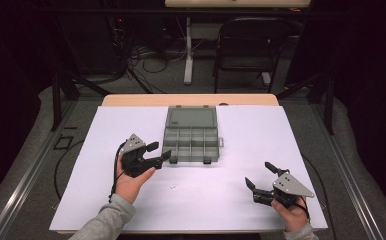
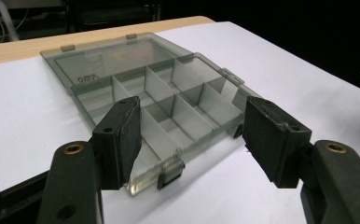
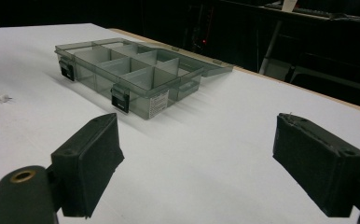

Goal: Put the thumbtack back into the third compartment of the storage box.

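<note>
1. Left hand-held gripper (image 1: 159,152): jaws spread wide, nothing between them. It sits just off the near-left corner of the organizer box (image 1: 191,134), pointing at it, not touching as far as the high view shows.
2. Left gripper view: pads (image 2: 127,135) frame the box's near corner; a black latch (image 2: 170,172) sits between them, lower down.
3. Left hand (image 1: 131,181) cups the gripper from below, palm up, grey sleeve (image 1: 106,220) coming in from the bottom edge.
4. Right hand-held gripper (image 1: 260,176): also open, empty, low over the desk (image 1: 231,200), well apart from the box on its near-right side. Right hand (image 1: 293,212) holds it from behind at the desk's near edge.
5. Box: clear smoky plastic, lid (image 1: 191,118) laid flat open on the far side, divided compartments facing up. It lies at the middle of the desk's white sheet.
6. Writing: small embossed mark on the lid (image 2: 85,79), too blurred to read. White sticker (image 3: 158,103) on the box's side wall, print illegible, possibly a barcode label.
7. Small white bit (image 1: 172,187) lies on the sheet near of the box.
</note>
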`<state>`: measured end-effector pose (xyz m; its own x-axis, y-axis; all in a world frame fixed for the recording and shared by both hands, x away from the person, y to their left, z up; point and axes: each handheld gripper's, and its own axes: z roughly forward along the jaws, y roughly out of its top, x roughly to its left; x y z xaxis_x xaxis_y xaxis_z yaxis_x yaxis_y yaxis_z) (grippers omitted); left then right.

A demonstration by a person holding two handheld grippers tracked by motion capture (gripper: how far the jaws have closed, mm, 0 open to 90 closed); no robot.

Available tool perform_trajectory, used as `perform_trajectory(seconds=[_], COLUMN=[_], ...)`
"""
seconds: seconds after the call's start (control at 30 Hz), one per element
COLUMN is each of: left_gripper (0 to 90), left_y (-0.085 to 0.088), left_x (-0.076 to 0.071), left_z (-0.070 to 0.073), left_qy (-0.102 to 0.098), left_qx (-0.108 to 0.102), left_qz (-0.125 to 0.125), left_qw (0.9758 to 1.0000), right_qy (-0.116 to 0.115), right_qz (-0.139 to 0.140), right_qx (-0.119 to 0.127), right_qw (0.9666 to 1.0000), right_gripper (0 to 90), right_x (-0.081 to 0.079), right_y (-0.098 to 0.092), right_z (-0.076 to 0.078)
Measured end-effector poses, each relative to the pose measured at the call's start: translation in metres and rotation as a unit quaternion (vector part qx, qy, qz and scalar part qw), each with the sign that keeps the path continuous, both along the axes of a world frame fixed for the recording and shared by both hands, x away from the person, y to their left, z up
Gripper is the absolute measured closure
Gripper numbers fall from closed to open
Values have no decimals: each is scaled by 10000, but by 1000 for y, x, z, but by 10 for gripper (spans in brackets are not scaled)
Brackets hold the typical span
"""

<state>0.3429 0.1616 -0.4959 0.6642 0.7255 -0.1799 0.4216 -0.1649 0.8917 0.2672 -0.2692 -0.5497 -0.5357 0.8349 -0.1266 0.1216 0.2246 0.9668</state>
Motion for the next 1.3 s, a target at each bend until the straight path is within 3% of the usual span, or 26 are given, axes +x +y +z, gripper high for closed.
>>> perform_trajectory(seconds=[0.17, 0.27, 0.67, 0.93, 1.03, 1.3], left_gripper=[370, 370, 414, 552, 593, 699], left_y=[8, 11, 14, 8, 2, -13], left_x=[-17, -25, -47, -45, -45, -39], left_z=[-8, -15, -30, -40, -45, -56], left_qy=[-81, -20, -81, 226, 297, 628], left_qx=[19, 18, 93, 83, 176, 399], left_qz=[16, -2, -158, -317, -406, -707], left_qw=[10000, 10000, 9998, 9992, 9986, 9947], right_qy=[2, 9, 14, 18, 15, 13], right_qz=[2, -5, -2, 3, 2, 34], right_qx=[-3, 1, -4, 4, 4, -7], right_qw=[10000, 10000, 10000, 10000, 10000, 10000], right_gripper=[142, 143, 142, 142, 142, 143], right_x=[0, 0, 0, 0, 0, 0], right_y=[0, 1, 1, 1, 1, 0], right_z=[0, 0, 0, 0, 0, 0])
